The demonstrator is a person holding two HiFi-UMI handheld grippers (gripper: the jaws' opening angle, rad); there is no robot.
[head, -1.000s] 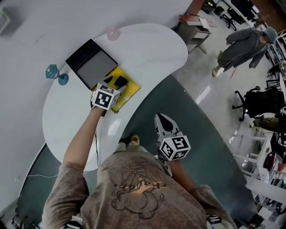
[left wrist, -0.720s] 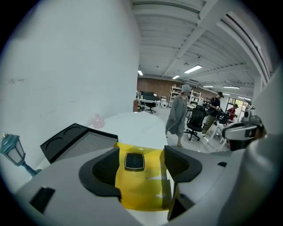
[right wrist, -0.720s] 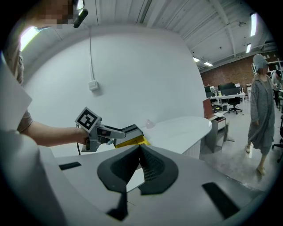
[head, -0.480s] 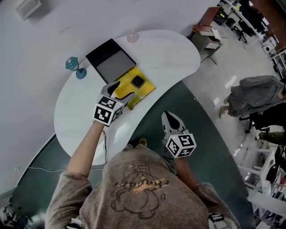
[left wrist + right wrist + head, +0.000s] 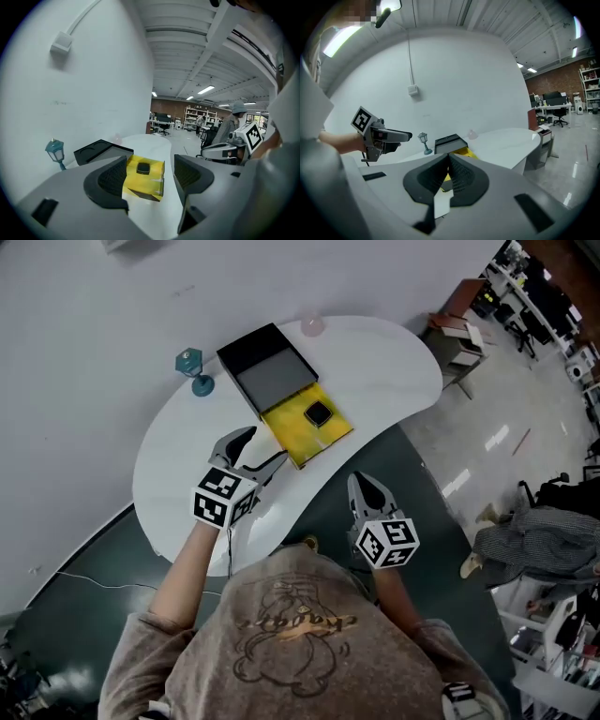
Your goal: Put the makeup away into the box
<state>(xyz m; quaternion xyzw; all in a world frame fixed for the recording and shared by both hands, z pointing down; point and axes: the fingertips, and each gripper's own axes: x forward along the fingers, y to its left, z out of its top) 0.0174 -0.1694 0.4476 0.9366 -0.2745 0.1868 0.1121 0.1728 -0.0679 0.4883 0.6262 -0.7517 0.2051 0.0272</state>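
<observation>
The left tongs (image 5: 255, 451) are held over the near part of the white surface (image 5: 384, 362). Their jaws stand wide apart with nothing in them. In the left gripper view the yellow tray (image 5: 144, 183) shows in the gap between the jaws, but it lies farther off on the surface and is not gripped.

The right tongs (image 5: 368, 488) are off the surface's edge, above the dark floor (image 5: 450, 549), with the jaws pressed together and empty.

The makeup is a small black compact (image 5: 319, 413) lying inside the yellow tray (image 5: 302, 432). It is too small to say more about it. The tray touches the black box (image 5: 270, 365), which sits just behind it toward the wall. The box shows a grey panel framed in black, and I cannot tell whether that is a lid or the inside.

In the right gripper view the shut jaws cover most of the tray, leaving only a yellow sliver, while the box (image 5: 449, 142) rises above them. A blue lantern ornament (image 5: 192, 368) stands beside the box. A pale pink thing (image 5: 311, 326) at the far rim is too blurred to name.
</observation>
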